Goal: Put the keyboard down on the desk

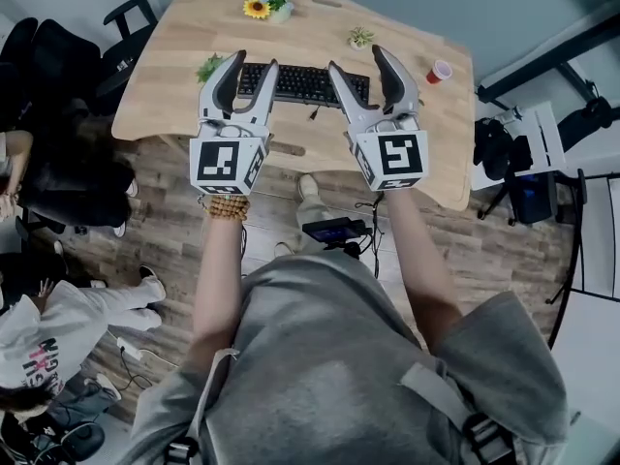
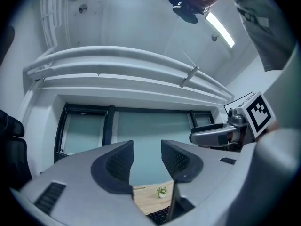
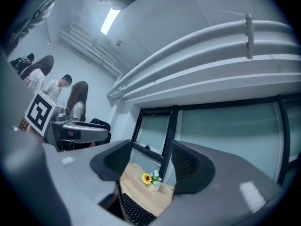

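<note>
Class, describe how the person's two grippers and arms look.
The left gripper and right gripper are pale grey, with curved jaws and dark ribbed pads; each carries a white cube with black square markers. A tan beaded bracelet rings the left wrist; grey top.

Grey-brown plank floor (image 1: 170, 245) under me. A light wood desk (image 1: 194, 42) with rounded corners stands ahead. A black office chair (image 1: 58, 61) sits left of it, near the corner. To the right, apart from the desk, is a small white side table (image 1: 542, 124) with dark gear on it; I can't tell what. In my left gripper view I see dark-framed windows (image 2: 87, 128) with frosted greenish glass, white pipes (image 2: 117, 62) running across high up, and a lit ceiling light strip (image 2: 220, 29). In my right gripper view there is a white wall (image 3: 89, 65), and the same kind of window, pipes and light strip.
</note>
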Demonstrator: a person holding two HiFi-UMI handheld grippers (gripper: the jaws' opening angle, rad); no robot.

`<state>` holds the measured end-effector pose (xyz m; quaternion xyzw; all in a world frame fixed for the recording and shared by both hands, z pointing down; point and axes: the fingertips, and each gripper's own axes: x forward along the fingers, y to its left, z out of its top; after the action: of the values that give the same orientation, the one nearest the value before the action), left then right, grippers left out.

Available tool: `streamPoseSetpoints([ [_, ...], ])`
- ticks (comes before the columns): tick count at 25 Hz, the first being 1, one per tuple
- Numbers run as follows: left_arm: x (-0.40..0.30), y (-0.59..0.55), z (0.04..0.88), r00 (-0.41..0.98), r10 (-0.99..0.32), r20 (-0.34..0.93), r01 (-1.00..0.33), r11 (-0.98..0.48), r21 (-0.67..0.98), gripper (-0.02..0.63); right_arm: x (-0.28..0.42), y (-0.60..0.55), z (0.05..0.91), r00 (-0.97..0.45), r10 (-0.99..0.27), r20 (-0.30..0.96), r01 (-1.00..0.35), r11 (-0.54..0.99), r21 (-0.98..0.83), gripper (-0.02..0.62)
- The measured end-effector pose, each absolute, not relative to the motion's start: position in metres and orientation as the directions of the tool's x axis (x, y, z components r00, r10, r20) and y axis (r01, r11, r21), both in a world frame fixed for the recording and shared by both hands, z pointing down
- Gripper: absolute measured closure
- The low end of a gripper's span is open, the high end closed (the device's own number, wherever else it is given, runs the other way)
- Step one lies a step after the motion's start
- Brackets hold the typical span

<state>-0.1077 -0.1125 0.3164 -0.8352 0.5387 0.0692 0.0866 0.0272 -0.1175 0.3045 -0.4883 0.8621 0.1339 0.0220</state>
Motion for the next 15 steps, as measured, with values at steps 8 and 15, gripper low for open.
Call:
streamPoseSetpoints([
  [8,-0.101,-0.062,0.327,0.396,-0.888,-0.233,-0.918,-0.39,-0.073,0.481,0.019,-0.059,0.337,-0.477,-0.867,-0.148,-0.871,0.443,0.213,0.414],
  [15,-0.103,-0.029,0.358,0.383,-0.901,-0.202,-0.924,-0.378,-0.063,0.579,0.011,-0.026,0.369,-0.45,-0.887,-0.1,-0.882,0.424,0.207,0.512],
])
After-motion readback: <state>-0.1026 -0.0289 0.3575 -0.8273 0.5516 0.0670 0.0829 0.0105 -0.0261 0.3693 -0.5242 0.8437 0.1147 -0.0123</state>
